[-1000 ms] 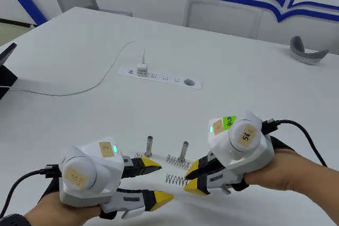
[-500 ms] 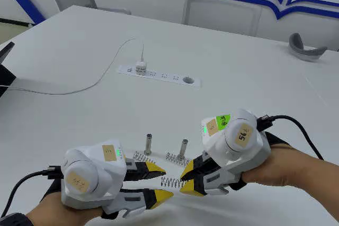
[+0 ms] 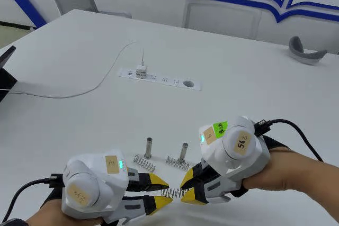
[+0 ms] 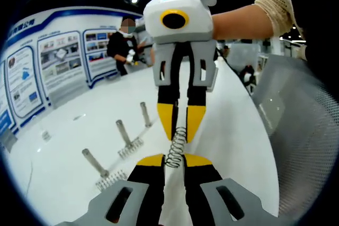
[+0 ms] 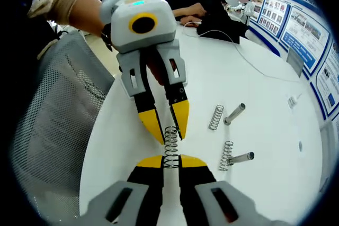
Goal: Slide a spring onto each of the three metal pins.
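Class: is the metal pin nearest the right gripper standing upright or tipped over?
Upright: the pin stands on end on the table.

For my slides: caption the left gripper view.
Right tongs hold a spring, its other end between left tongs; three pins, two loose springs beyond.

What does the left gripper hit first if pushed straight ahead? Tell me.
The spring, whose near end seems to sit between its jaws; right behind, the right gripper holding the far end.
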Demonstrator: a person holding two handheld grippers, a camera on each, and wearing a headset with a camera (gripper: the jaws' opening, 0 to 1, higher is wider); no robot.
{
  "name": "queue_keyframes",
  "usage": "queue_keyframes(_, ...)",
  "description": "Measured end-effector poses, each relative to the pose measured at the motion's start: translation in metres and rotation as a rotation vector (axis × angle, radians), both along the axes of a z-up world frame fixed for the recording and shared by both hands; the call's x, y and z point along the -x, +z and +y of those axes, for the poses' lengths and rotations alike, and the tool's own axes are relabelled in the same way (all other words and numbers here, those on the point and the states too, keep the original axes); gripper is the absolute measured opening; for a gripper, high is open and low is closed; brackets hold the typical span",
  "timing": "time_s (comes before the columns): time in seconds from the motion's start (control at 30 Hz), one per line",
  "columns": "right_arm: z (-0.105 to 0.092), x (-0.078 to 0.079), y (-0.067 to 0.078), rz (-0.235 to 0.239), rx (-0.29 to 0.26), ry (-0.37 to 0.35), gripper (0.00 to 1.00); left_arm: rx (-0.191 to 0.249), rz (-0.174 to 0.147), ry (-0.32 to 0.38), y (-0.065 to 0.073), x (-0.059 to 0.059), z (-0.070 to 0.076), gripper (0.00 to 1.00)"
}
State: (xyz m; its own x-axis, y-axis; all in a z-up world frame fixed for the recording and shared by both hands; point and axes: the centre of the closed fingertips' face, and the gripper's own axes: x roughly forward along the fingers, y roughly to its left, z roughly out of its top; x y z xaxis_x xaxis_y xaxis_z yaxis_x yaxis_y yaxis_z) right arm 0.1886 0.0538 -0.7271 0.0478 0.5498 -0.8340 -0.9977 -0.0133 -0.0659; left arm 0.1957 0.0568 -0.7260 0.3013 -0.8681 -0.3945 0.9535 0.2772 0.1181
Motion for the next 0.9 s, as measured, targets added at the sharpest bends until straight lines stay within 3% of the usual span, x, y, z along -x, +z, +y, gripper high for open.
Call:
queue_keyframes(0.43,0.006,0.003,0.016,0.003,-0.02,-0.013,0.12,-0.011,-0.003,-0.011,-0.002,0.002,-0.002,0.11)
queue_keyframes(0.63,0.019,0.005,0.029,0.009,-0.061,-0.012,0.11,-0.008,0.005,-0.009,-0.002,0.003,-0.003,0.11)
queue_keyframes(0.9,0.026,0.007,0.031,-0.006,-0.068,0.004,0.11,0.001,0.009,-0.002,-0.002,0.005,-0.002,0.1)
